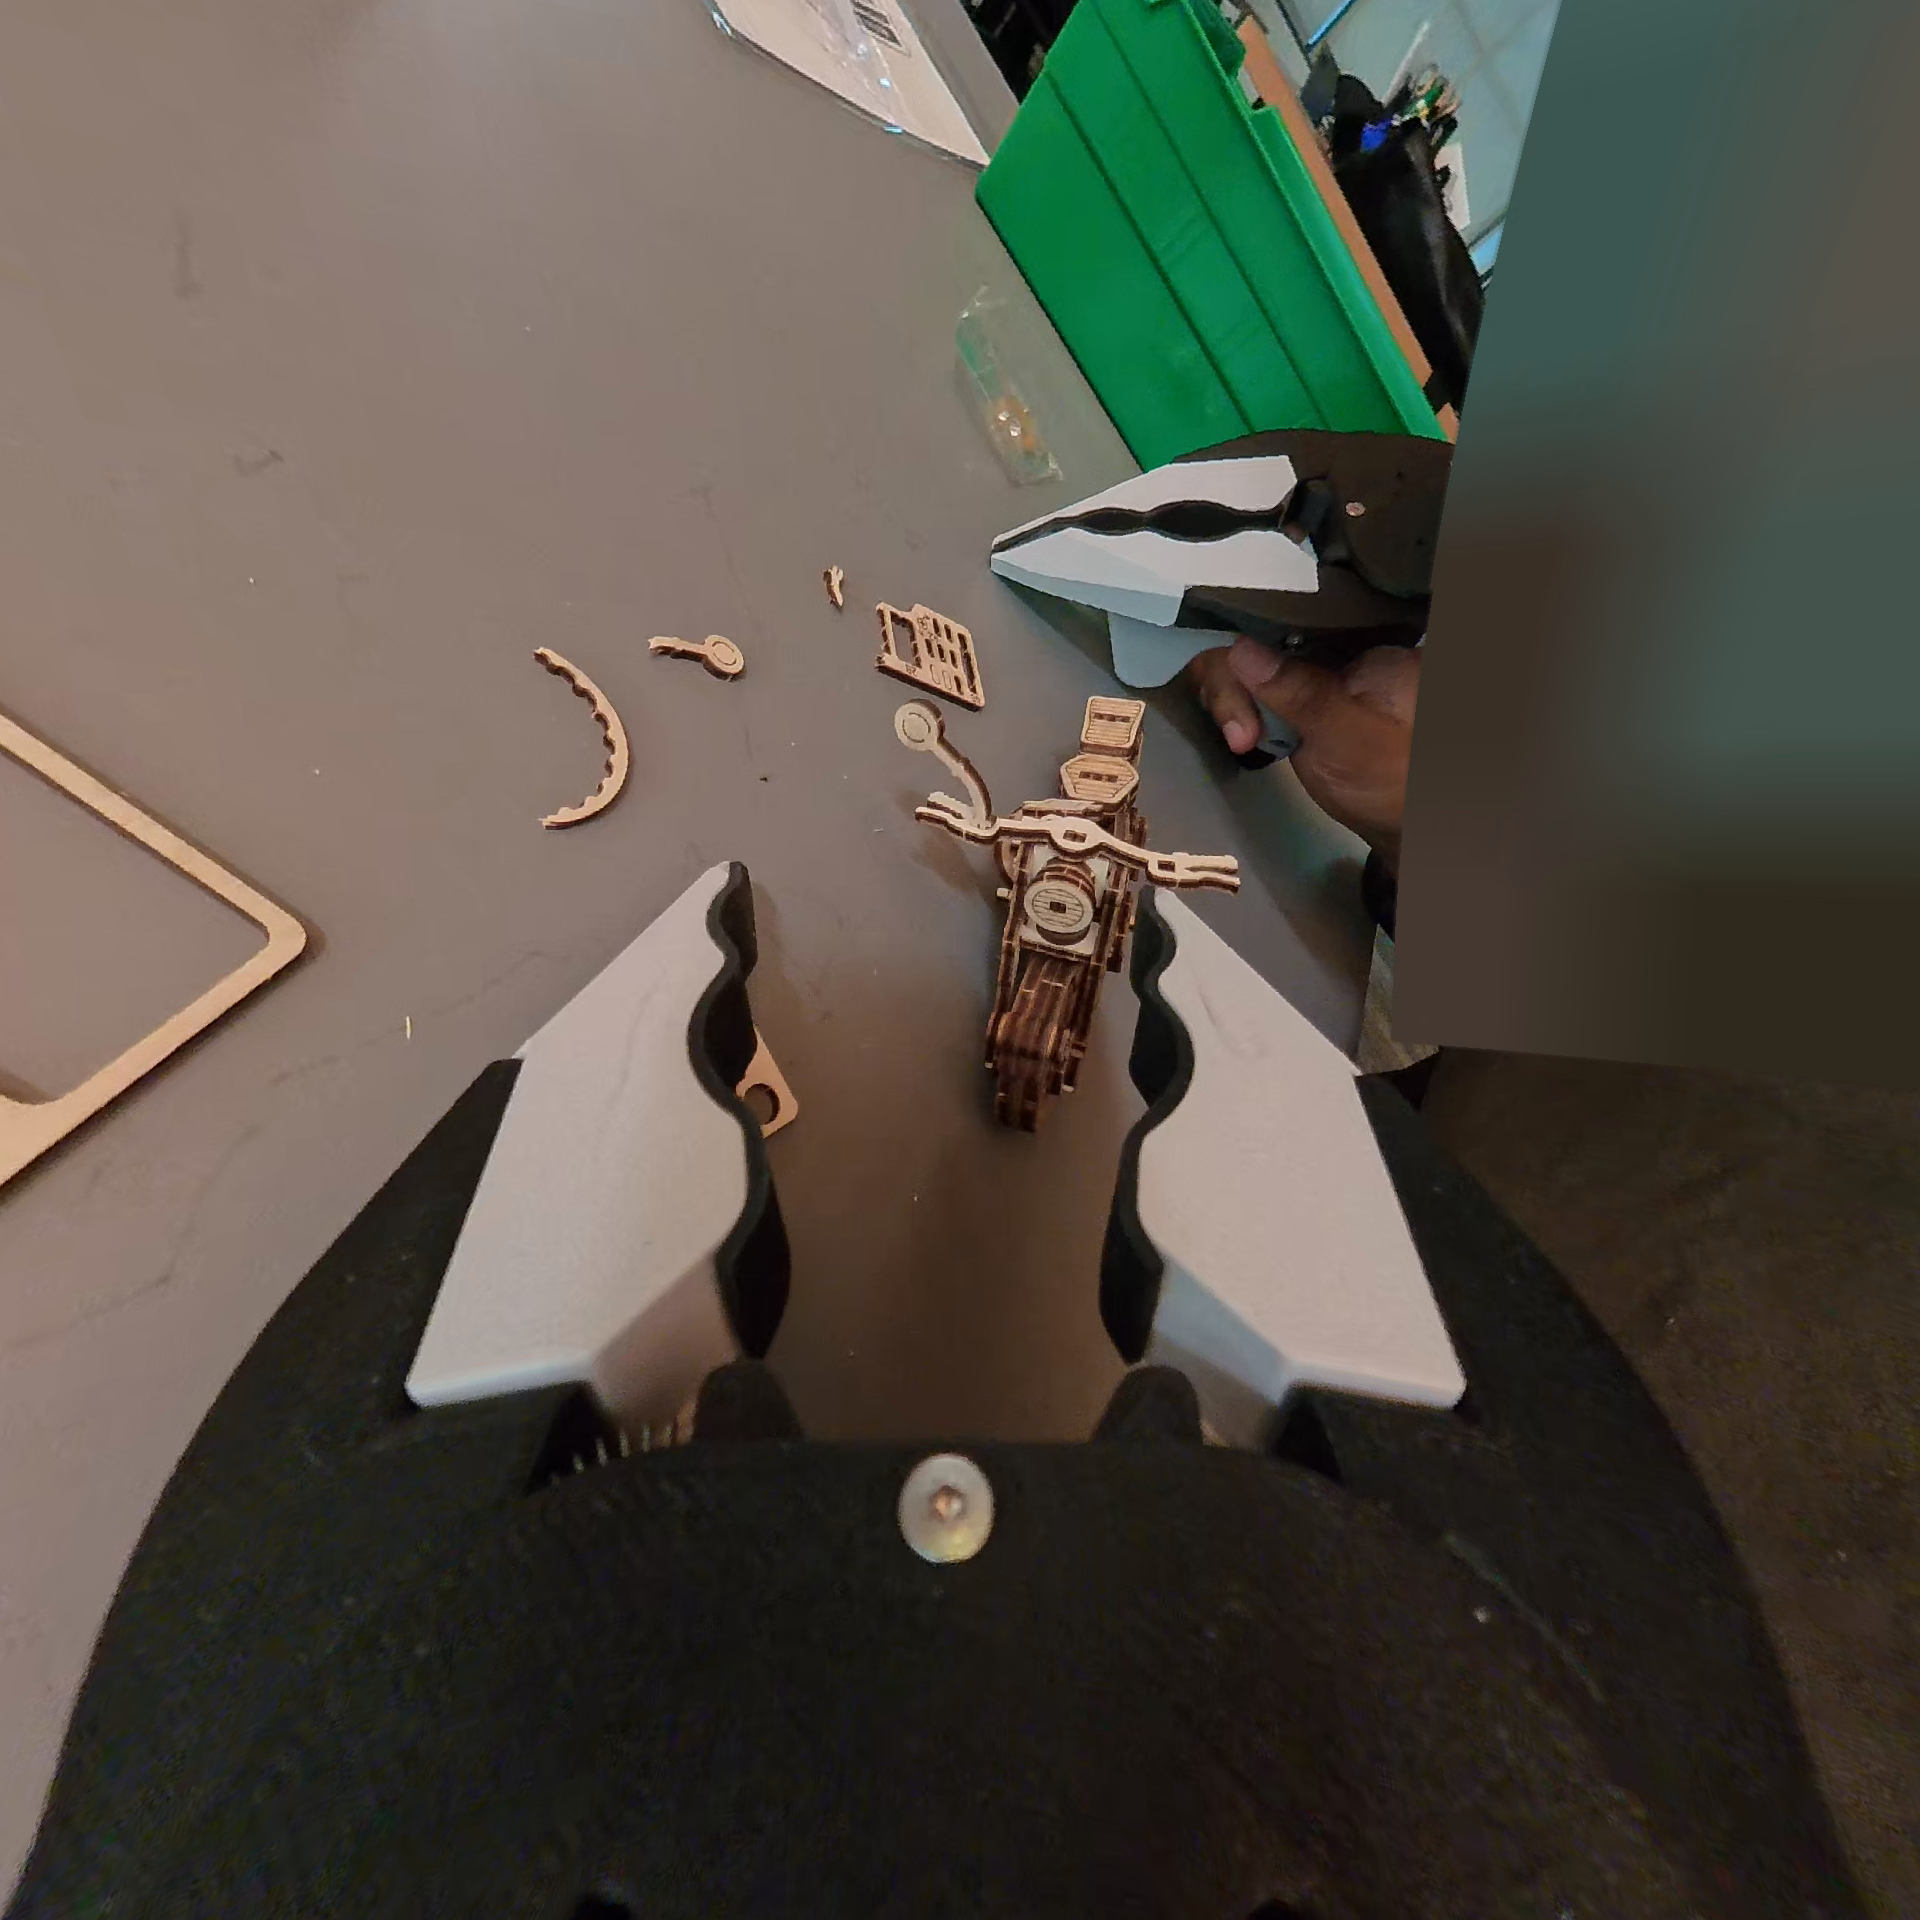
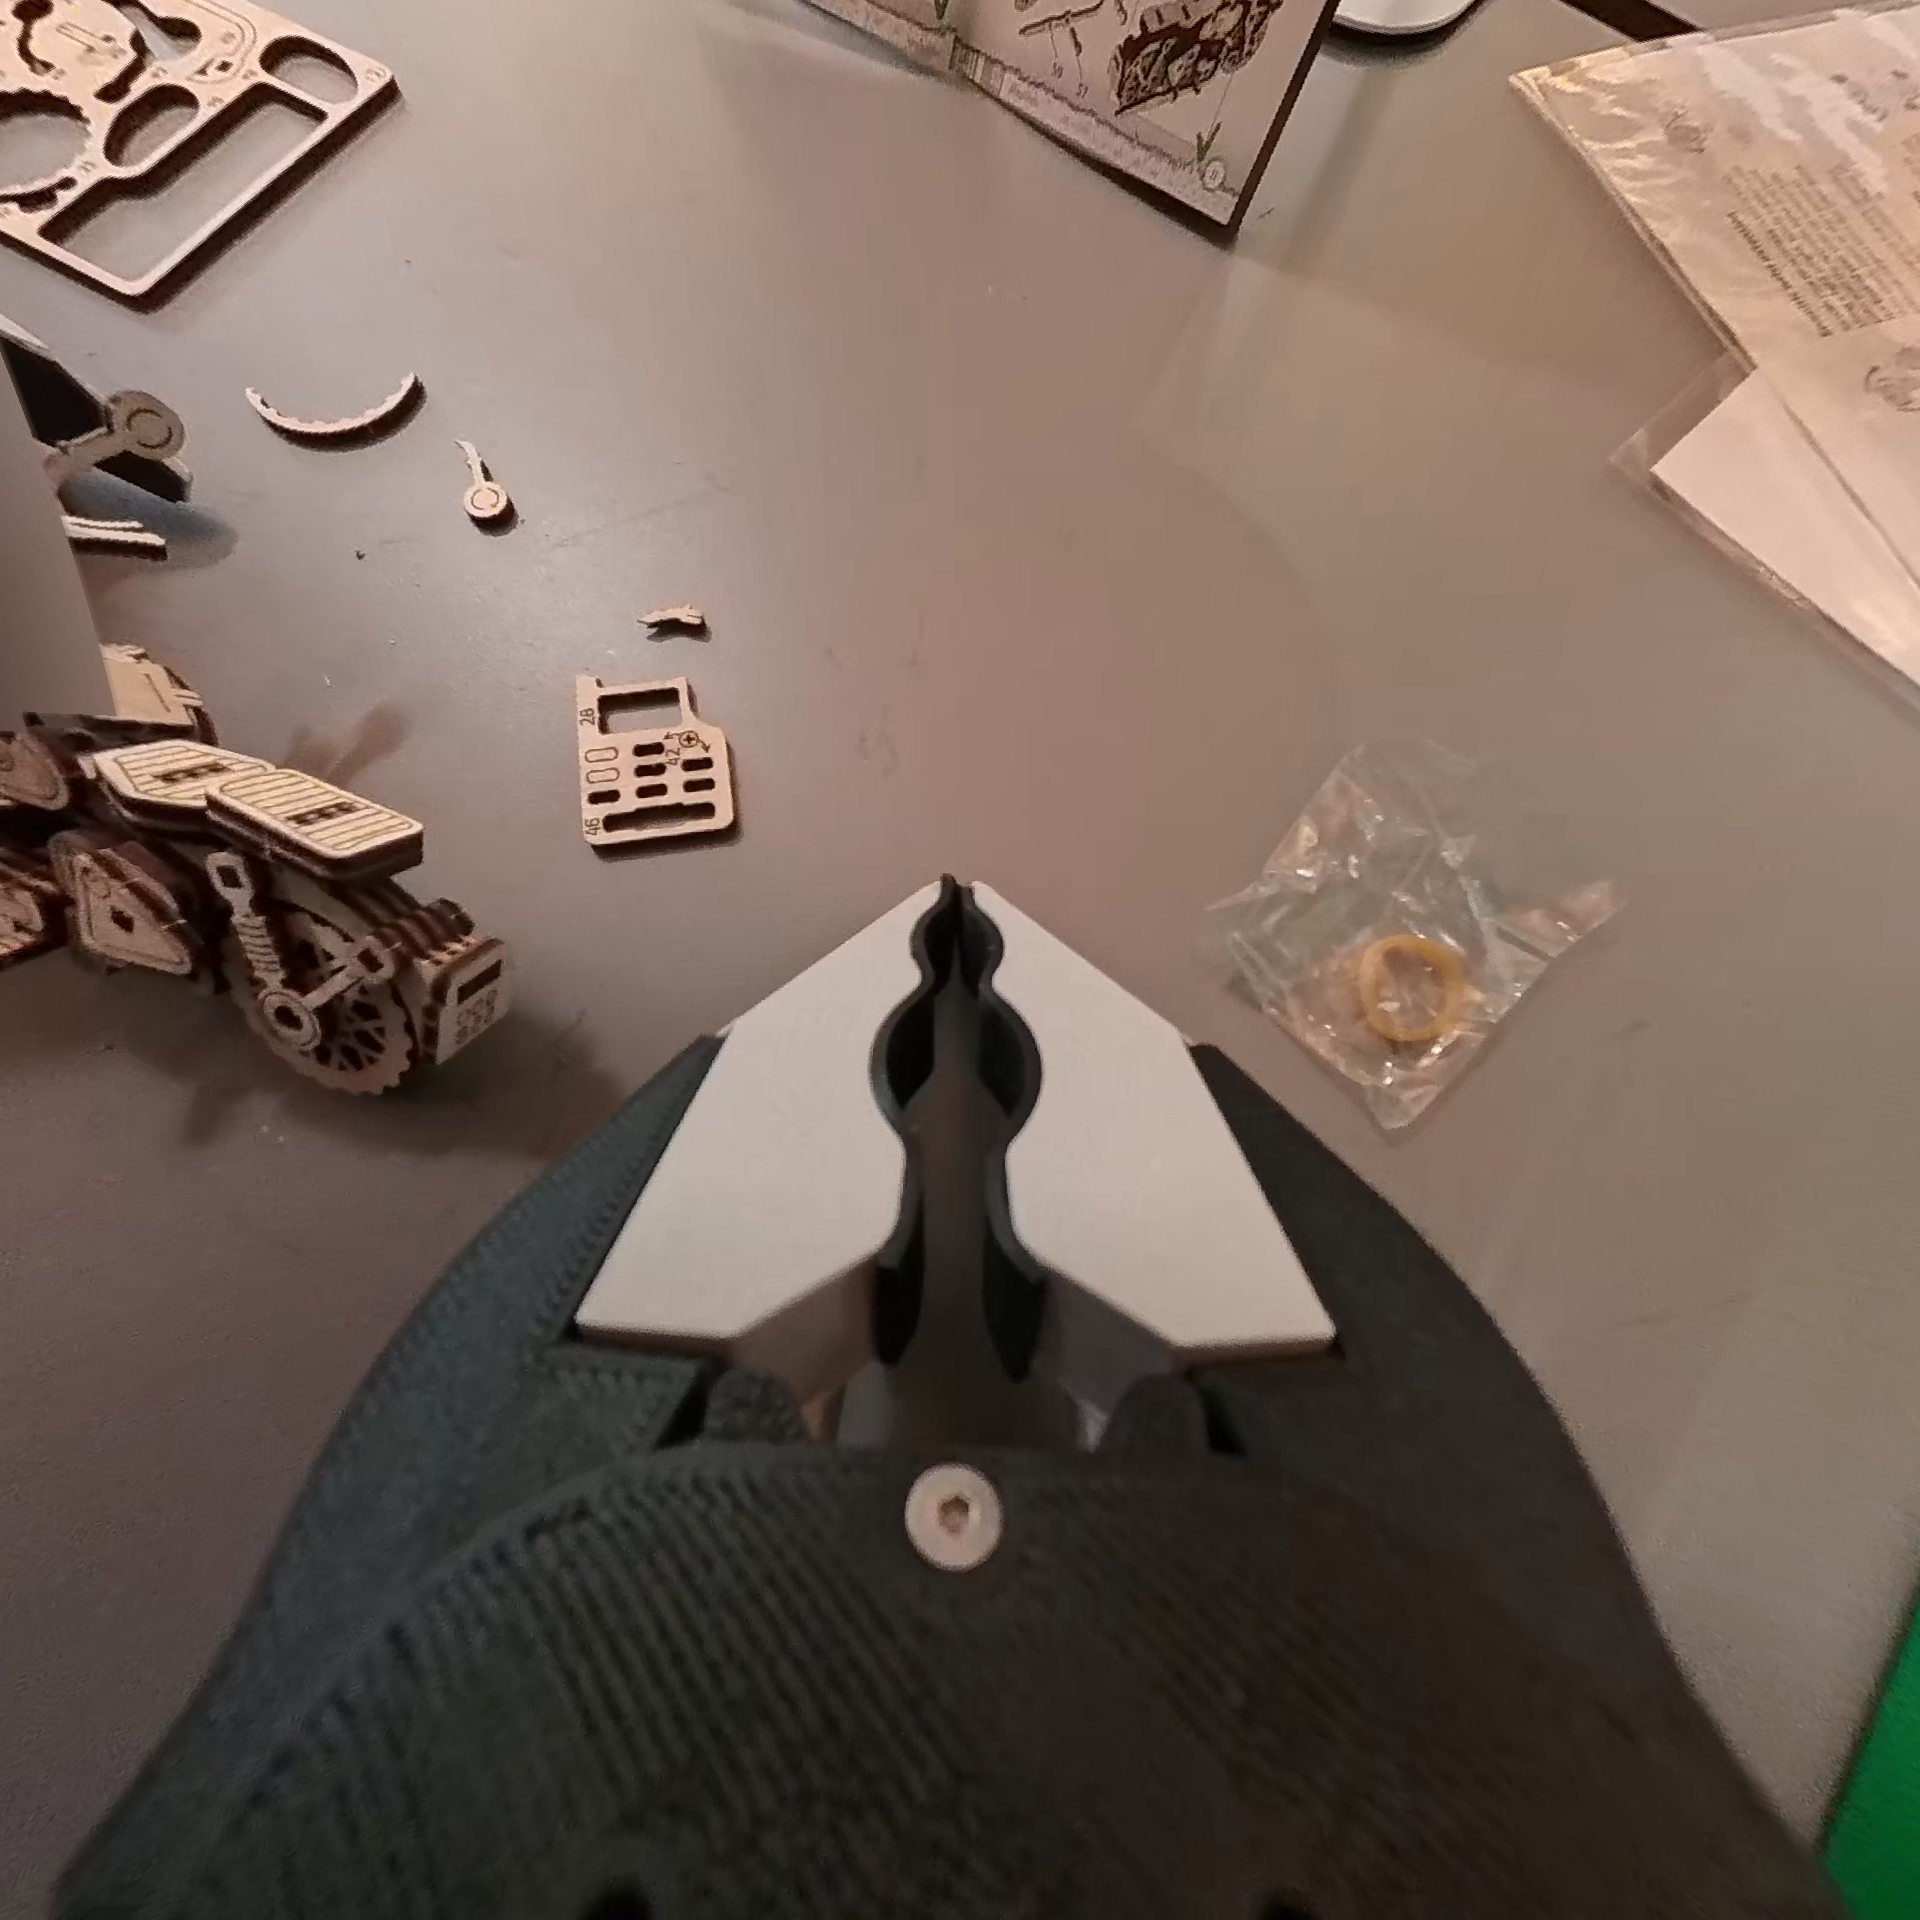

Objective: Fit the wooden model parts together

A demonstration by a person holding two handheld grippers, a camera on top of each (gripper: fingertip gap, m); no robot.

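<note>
A wooden motorcycle model (image 1: 1060, 935) stands upright on the grey table, front toward me, close to the right finger of my open, empty left gripper (image 1: 940, 904). It also shows in the right wrist view (image 2: 260, 894) at the left. Loose wooden parts lie beyond it: a toothed arc (image 1: 592, 738), a small mirror piece (image 1: 707, 655), a slotted plate (image 1: 930, 655), a tiny scrap (image 1: 833, 585). My right gripper (image 2: 958, 888) is shut and empty, hovering over bare table right of the slotted plate (image 2: 655, 764); it also shows in the left wrist view (image 1: 1003, 545).
A punched-out wooden sheet frame (image 1: 156, 997) lies at left; another sheet (image 2: 156, 135) is at far left. A clear bag with a rubber band (image 2: 1408, 987) lies right. Papers (image 2: 1787, 343), a booklet (image 2: 1122, 94) and a green bin (image 1: 1195, 229) stand at the edges. One gripper's finger ends stand about 15 centimetres off the other's. Between my left fingertips and the small mirror piece (image 1: 707, 655) there is roughly 6 centimetres. Look for it in the right wrist view (image 2: 479, 494) too.
</note>
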